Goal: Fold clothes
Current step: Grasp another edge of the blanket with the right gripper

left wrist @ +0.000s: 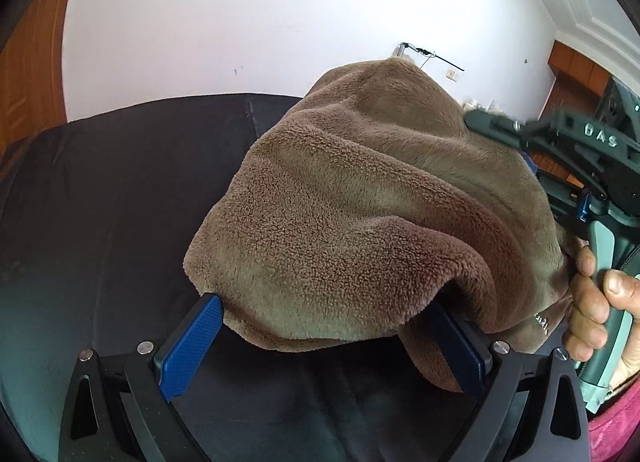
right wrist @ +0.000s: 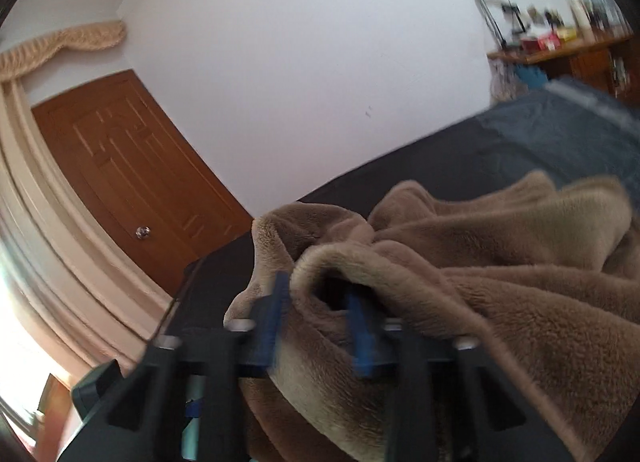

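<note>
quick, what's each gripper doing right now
Left gripper: open, brown fleece garment draped over its fingers.
Right gripper: shut on the fleece.

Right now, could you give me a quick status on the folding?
Left tongs open under brown fleece. Right tongs shut on its fold. Nothing blocking.

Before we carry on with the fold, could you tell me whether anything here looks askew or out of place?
Nothing looks damaged or spilled. The brown fleece garment is simply bunched in a rumpled heap on the dark sheet, not flat. The right gripper pinches a fold; the left gripper stands open at its near edge.
</note>
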The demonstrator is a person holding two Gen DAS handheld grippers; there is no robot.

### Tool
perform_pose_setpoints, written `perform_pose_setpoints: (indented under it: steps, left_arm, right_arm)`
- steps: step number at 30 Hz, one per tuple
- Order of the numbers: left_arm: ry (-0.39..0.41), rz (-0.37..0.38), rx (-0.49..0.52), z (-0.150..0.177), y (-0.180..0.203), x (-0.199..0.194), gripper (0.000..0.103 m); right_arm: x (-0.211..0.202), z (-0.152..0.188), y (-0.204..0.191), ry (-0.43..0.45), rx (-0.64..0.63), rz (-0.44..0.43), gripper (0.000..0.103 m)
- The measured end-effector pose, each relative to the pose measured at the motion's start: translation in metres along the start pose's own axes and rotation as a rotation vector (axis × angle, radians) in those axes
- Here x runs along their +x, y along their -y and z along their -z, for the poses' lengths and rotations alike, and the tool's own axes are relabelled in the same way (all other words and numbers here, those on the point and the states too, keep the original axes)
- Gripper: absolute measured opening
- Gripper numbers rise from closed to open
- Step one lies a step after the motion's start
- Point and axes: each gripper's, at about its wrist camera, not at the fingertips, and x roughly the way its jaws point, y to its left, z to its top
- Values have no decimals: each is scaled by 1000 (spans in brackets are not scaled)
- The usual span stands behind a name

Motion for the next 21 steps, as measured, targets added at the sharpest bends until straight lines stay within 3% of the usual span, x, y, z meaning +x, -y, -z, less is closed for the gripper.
perform_pose_setpoints:
  steps: [3,11,21]
  left_arm:
    - [-4,0,-5,-1,-7,-1,102]
    - [5,-9,5,-2,0,-2,102]
    - [54,4,-13,3,-9,-16,102]
  right_arm:
    - [-14,-1,4,28,18,-25,13]
    - [-85,4,-33,169,-105,-60,13]
    - [-125,21,-34,203,-104,-60,10]
